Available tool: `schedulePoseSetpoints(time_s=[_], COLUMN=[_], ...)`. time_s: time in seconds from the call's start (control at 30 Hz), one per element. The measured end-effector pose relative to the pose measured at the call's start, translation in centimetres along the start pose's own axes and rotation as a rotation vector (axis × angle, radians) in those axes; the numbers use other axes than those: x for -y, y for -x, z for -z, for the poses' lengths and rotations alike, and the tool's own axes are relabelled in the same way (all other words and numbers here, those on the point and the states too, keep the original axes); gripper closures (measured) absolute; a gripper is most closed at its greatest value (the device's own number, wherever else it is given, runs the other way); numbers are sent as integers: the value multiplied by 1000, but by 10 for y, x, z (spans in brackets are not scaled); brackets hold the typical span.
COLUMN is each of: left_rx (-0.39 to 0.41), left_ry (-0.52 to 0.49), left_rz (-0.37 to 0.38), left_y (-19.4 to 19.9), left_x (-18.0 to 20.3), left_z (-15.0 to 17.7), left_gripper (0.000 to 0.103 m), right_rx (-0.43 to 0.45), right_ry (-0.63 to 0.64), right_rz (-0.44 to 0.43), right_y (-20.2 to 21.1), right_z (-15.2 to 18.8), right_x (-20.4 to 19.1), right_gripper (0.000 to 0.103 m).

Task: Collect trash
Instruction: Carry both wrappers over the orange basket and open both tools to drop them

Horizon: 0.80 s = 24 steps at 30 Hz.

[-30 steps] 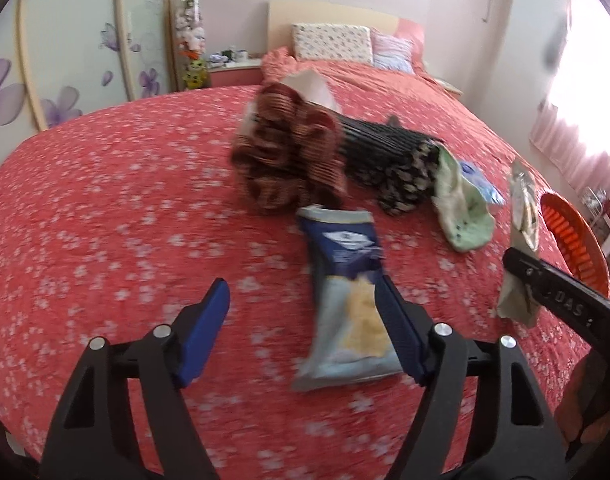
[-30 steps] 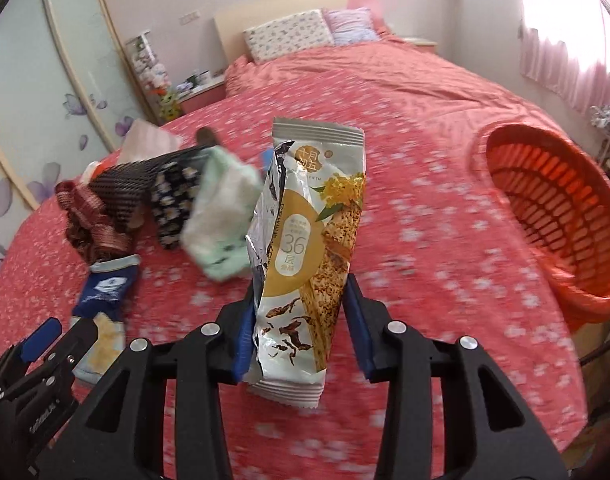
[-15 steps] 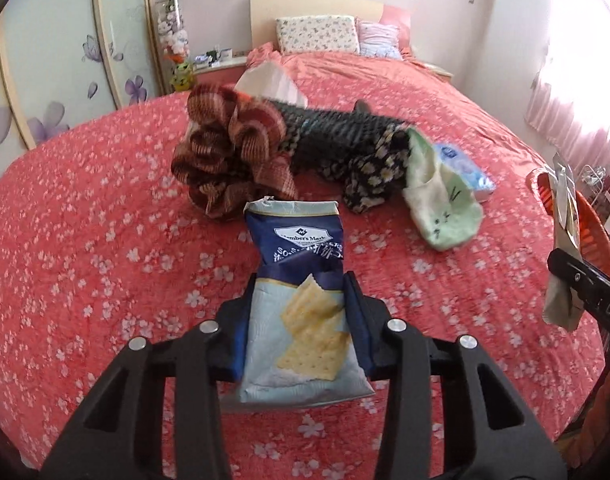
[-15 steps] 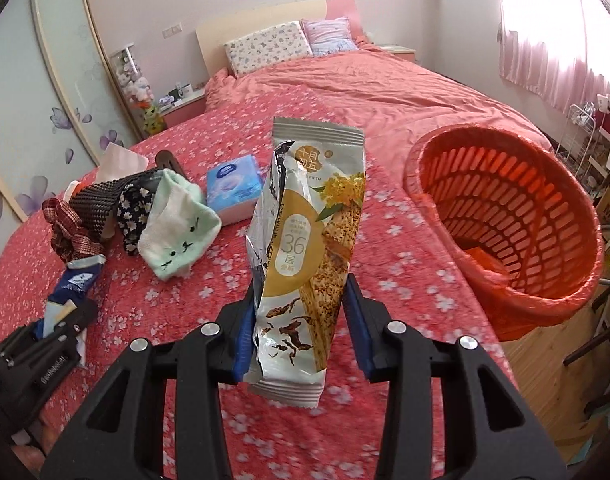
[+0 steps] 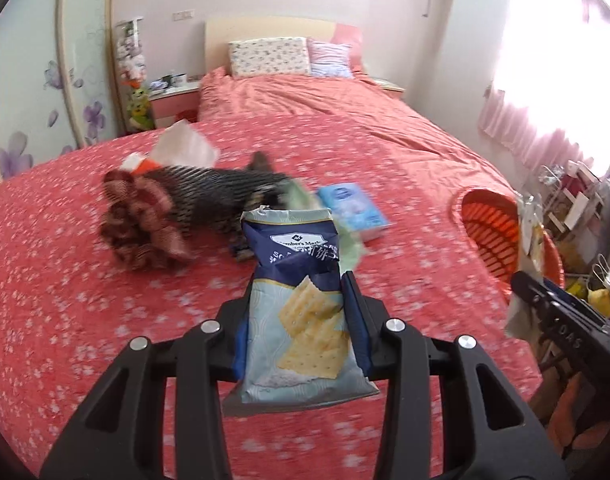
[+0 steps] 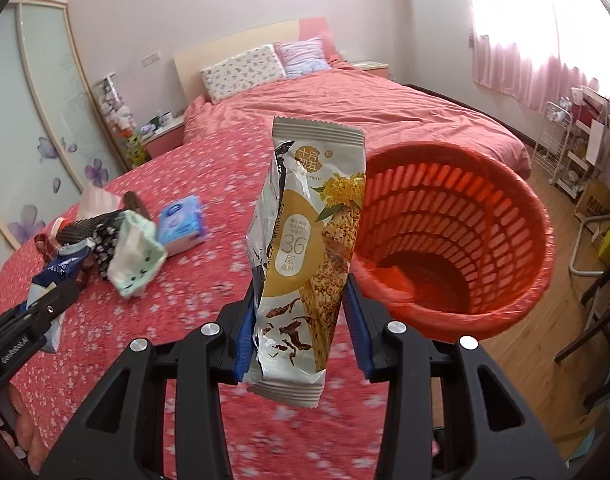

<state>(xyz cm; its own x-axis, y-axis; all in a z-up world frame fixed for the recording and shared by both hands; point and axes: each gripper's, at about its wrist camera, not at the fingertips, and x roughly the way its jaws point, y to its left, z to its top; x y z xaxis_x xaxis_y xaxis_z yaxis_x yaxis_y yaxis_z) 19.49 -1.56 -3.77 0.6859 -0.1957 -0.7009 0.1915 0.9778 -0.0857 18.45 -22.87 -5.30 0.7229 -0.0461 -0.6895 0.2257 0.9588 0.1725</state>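
2 wrappers [image 5: 301,312] [image 6: 305,256], 1 basket [image 6: 505,316], 2 pillows [image 5: 270,56] [image 5: 329,60].

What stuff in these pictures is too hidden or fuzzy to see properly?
- Orange basket: right wrist view, the snack wrapper covers its left side; what lies at the bottom is unclear.
- Clothes pile: left wrist view, motion blur smears it, and the cracker bag hides the pieces behind.
- Shelf clutter: left wrist view, too small and glare-washed.

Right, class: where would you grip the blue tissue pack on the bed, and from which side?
Probably from above, tongs across the middle of the tissue pack, closing on its near and far edges. It lies flat on the bed, and the sock sits close against its left end in the right wrist view.
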Motion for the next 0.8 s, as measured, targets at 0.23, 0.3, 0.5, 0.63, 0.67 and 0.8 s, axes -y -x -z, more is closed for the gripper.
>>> schedulePoseSetpoints(time_s=[0.23, 0.3, 0.5, 0.63, 0.67, 0.8], left_rx=[37, 46, 45, 19, 12, -17], left_ry=[-57, -79, -128, -160, -167, -189], left_rz=[110, 133, 216, 276, 290, 328], left_y=[-2, -3, -14, -30, -36, -56], left_x=[60, 76, 120, 151, 159, 187], left_z=[-24, -30, -41, -47, -48, -54], left_gripper=[63, 63, 63, 63, 63, 63], right_rx=[44, 51, 65, 64, 66, 70], right_ry=[-50, -62, -84, -115, -119, -136], right_rz=[47, 60, 93, 99, 99, 97], right_y=[10, 11, 8, -2, -3, -10], right_z=[-10, -13, -19, -24, -25, -31], right_x=[39, 49, 72, 90, 93, 106], right_gripper=[62, 62, 62, 62, 62, 62])
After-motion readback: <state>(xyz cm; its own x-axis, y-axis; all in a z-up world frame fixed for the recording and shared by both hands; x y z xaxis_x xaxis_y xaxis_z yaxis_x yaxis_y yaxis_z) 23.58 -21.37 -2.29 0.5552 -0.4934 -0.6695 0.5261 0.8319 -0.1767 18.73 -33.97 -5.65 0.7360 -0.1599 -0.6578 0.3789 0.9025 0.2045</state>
